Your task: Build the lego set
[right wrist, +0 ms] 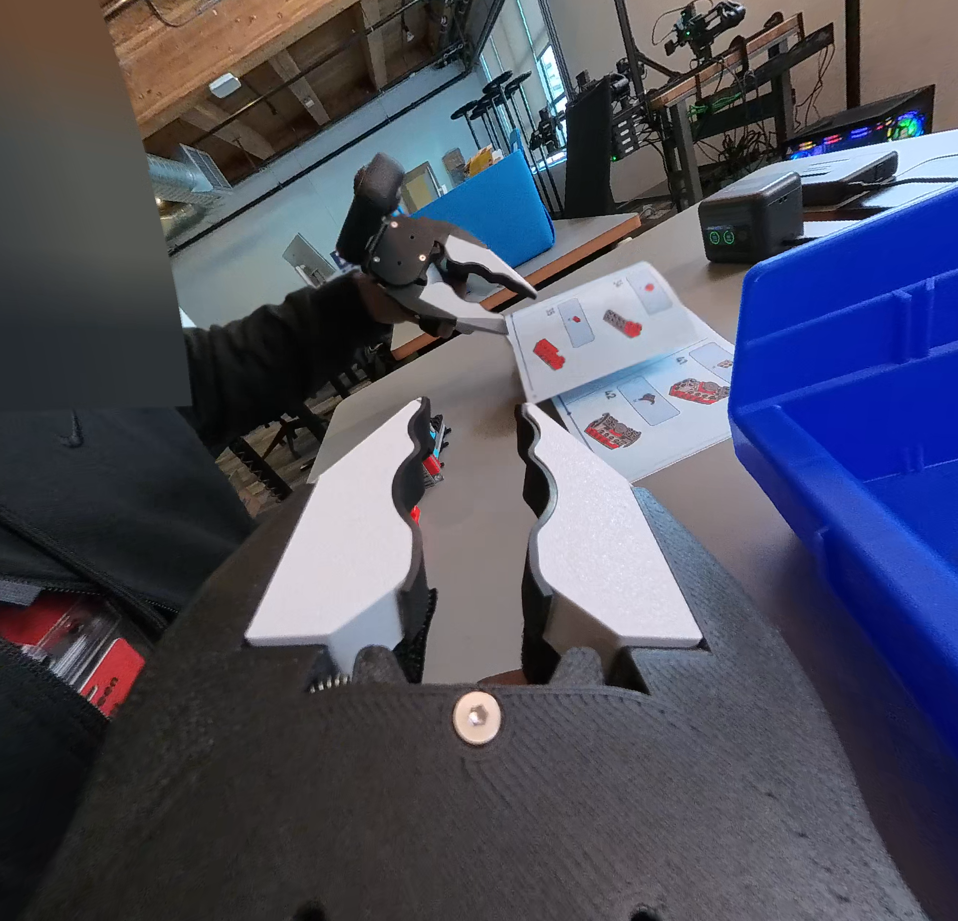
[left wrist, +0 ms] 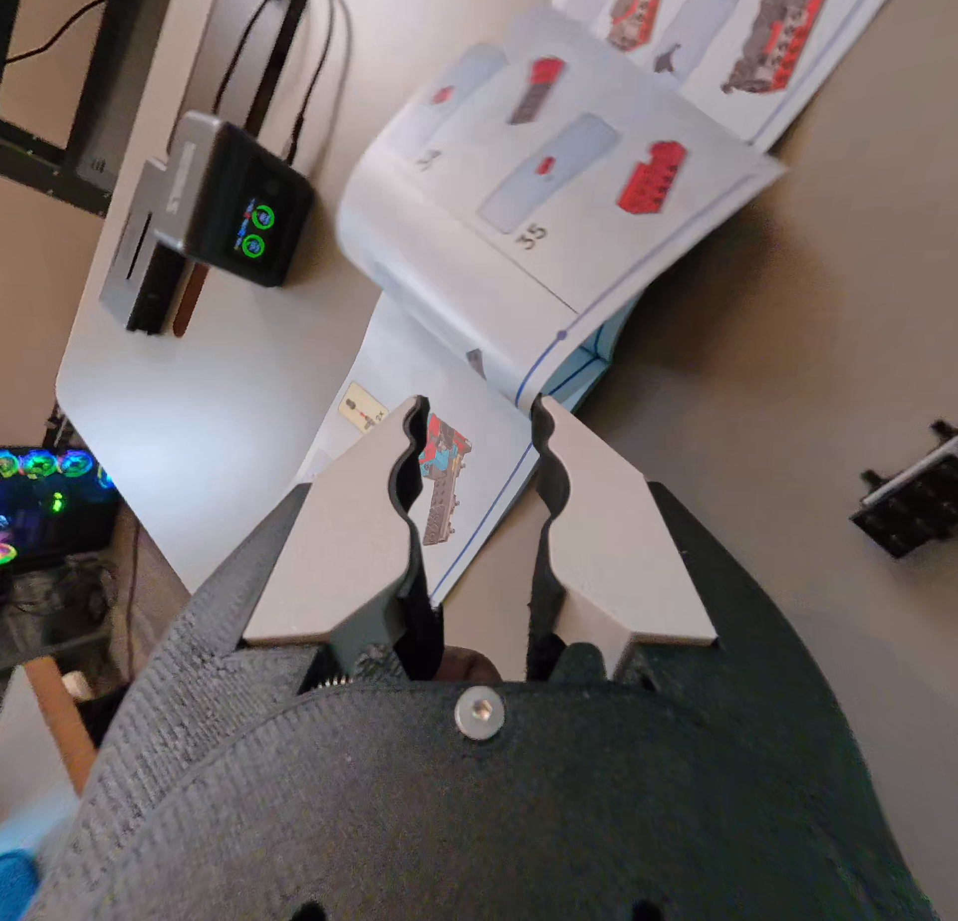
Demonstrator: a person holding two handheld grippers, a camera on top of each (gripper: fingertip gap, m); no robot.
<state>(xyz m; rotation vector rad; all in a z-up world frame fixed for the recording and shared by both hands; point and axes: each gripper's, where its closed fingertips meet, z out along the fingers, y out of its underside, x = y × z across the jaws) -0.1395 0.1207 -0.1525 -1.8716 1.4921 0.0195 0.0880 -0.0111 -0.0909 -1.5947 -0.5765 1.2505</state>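
The instruction booklet lies open on the grey table, one page lifted and curled. My left gripper is open and empty, with the lifted page's lower edge just beyond its fingertips. In the right wrist view the left gripper has its lower fingertip at the edge of the booklet. A small Lego build, mostly black, sits on the table to the right. My right gripper is open and empty, low over the table. The build, with teal and red parts, is mostly hidden behind its left finger.
A blue plastic bin stands close on the right of my right gripper. A black device with green rings on its screen sits beyond the booklet, cables running from it. A black sleeve holds the left gripper. The table edge is at left. Spacing between my two grippers at the tips: around 25 cm.
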